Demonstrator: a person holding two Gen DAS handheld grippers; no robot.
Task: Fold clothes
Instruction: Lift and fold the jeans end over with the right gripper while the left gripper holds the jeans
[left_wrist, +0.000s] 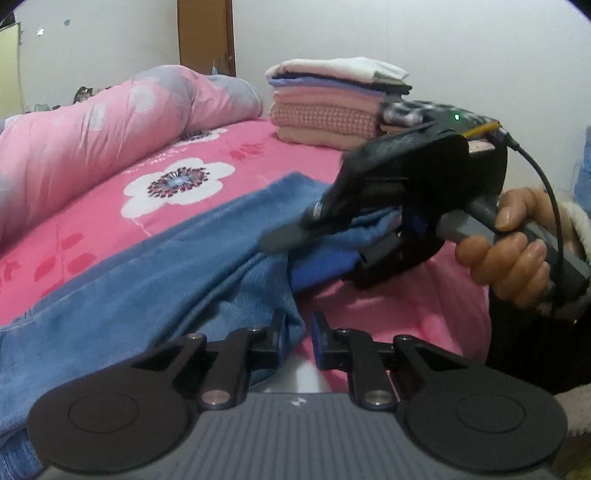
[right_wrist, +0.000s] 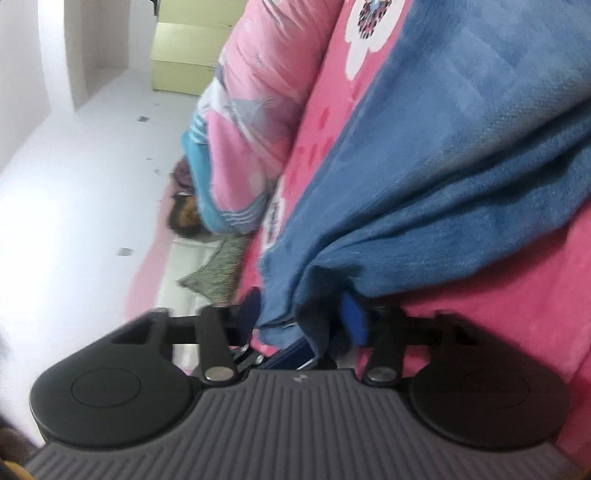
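Left tool (left_wrist: 297, 334): I see it clamped on the blue garment's (left_wrist: 147, 266) hem.
Right tool (right_wrist: 303, 317): pinching a bunched corner of that garment.
Garment: spread over the bed (left_wrist: 110, 206), lifted at both tools.
Bed: pink flowered sheet, rolled quilt (left_wrist: 92, 122) behind the garment, folded stack (left_wrist: 332, 107) beyond.
Room: white walls.
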